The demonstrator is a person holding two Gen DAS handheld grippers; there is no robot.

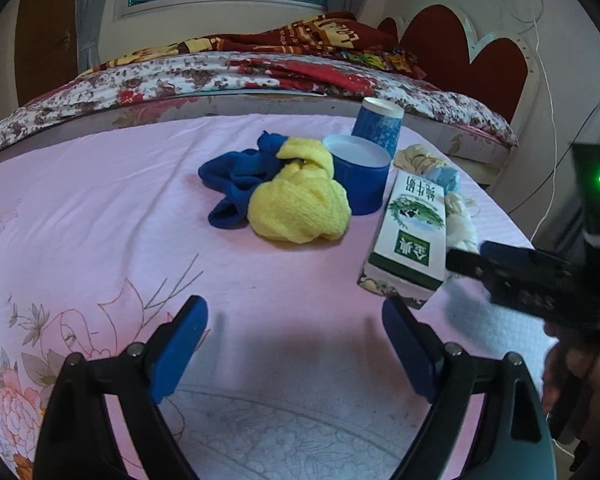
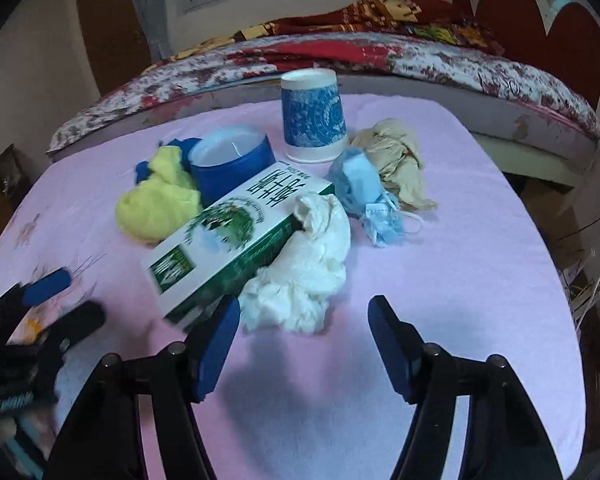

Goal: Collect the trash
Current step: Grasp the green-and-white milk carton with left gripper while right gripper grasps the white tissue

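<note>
A green and white milk carton (image 1: 410, 236) (image 2: 232, 236) lies on the pink tablecloth (image 1: 100, 208) (image 2: 460, 248). A crumpled white tissue (image 2: 304, 272) lies against it. A blue face mask (image 2: 364, 192) and a beige crumpled wad (image 2: 396, 156) lie behind. A blue patterned paper cup (image 2: 314, 120) (image 1: 378, 126) stands upside down at the back. A blue round tub (image 2: 232, 160) (image 1: 358, 172) stands open. A yellow cloth (image 1: 300, 204) (image 2: 156, 200) and a blue cloth (image 1: 240, 180) lie left of it. My left gripper (image 1: 294, 336) is open and empty. My right gripper (image 2: 304, 336) is open, just short of the tissue.
A bed with a floral cover (image 1: 220, 76) (image 2: 420, 60) and a red headboard (image 1: 468, 52) stands close behind the table. The right gripper (image 1: 536, 280) shows at the right edge of the left wrist view. The table edge (image 2: 556, 240) runs along the right.
</note>
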